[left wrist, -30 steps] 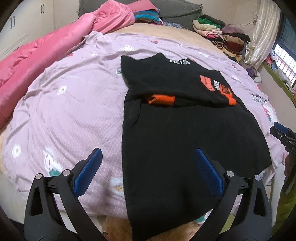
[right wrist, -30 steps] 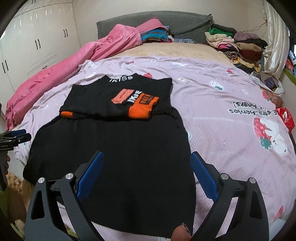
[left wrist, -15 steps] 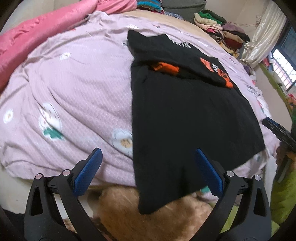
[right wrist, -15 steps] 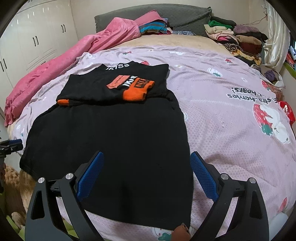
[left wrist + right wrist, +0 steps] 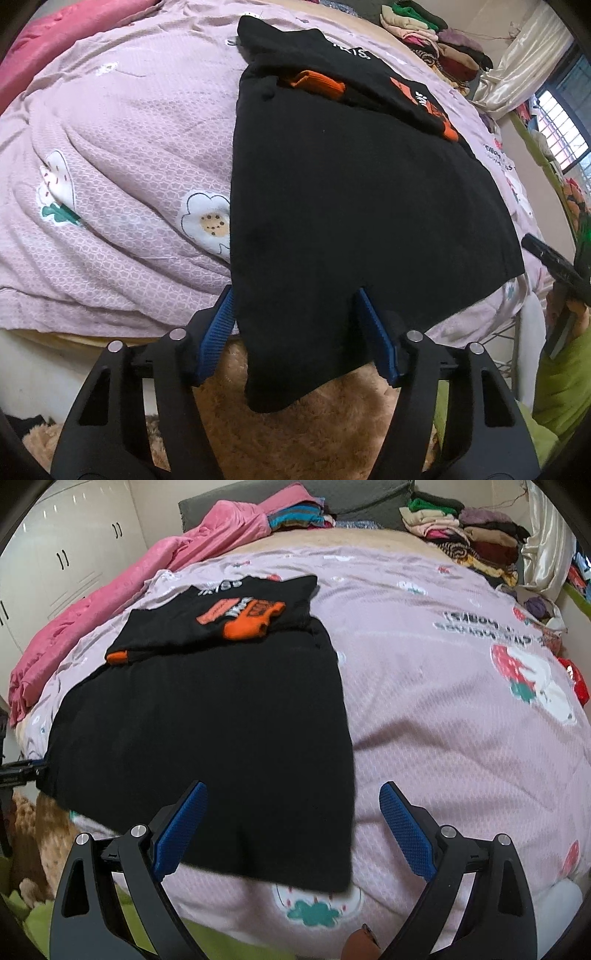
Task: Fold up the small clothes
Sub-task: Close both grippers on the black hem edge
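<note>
A bedroom: I look over a bed under a lilac quilt (image 5: 461, 709) printed with strawberries and flowers, a pink blanket (image 5: 147, 576) bunched along its left side by white wardrobes (image 5: 55, 554), and stacks of folded clothes (image 5: 472, 535) at the headboard end. The black garment (image 5: 207, 720) lies flat left of the quilt's middle, long axis running from the headboard end toward me, its orange-cuffed sleeves (image 5: 255, 622) folded across the far end and its hem hanging over the near bed edge above a tan plush rug (image 5: 295, 424). My left gripper (image 5: 295, 295) has just been closing; its blue pads straddle the hem's left corner, though I cannot tell that they press it. My right gripper (image 5: 293, 794) is spread wide over the hem's right corner, nothing in its grasp.
</note>
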`<state>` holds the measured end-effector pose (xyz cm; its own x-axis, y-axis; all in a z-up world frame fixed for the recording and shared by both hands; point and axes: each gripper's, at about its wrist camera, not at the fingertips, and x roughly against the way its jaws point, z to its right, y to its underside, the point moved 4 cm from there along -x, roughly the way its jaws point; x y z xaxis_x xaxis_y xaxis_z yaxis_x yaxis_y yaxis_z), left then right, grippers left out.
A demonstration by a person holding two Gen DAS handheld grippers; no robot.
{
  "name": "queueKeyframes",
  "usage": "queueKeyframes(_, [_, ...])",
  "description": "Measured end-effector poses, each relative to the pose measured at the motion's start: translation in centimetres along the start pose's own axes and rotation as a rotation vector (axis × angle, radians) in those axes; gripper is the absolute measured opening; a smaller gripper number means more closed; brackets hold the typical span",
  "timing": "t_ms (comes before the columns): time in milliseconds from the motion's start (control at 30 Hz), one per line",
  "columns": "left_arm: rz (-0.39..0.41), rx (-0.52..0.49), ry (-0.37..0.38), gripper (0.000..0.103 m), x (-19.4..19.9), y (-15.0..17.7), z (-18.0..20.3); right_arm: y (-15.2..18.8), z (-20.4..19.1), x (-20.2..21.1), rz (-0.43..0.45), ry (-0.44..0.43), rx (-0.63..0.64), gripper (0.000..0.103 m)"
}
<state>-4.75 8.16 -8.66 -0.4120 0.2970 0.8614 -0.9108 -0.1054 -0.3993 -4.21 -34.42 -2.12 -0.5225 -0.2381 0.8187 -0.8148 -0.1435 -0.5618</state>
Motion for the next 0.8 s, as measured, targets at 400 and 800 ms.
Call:
queueKeyframes(400, [-0.007, 0.023, 0.014, 0.056, -0.8, -0.1, -0.6, 2.9, 0.9, -2.2, -0.126, -0.062, -0.006, 0.056])
queueKeyframes(800, [0.021, -0.011, 0.031, 0.008, 0.7, -0.5, 0.3, 0.8, 0.6, 1.8, 0.013, -0.16, 0.024, 0.008])
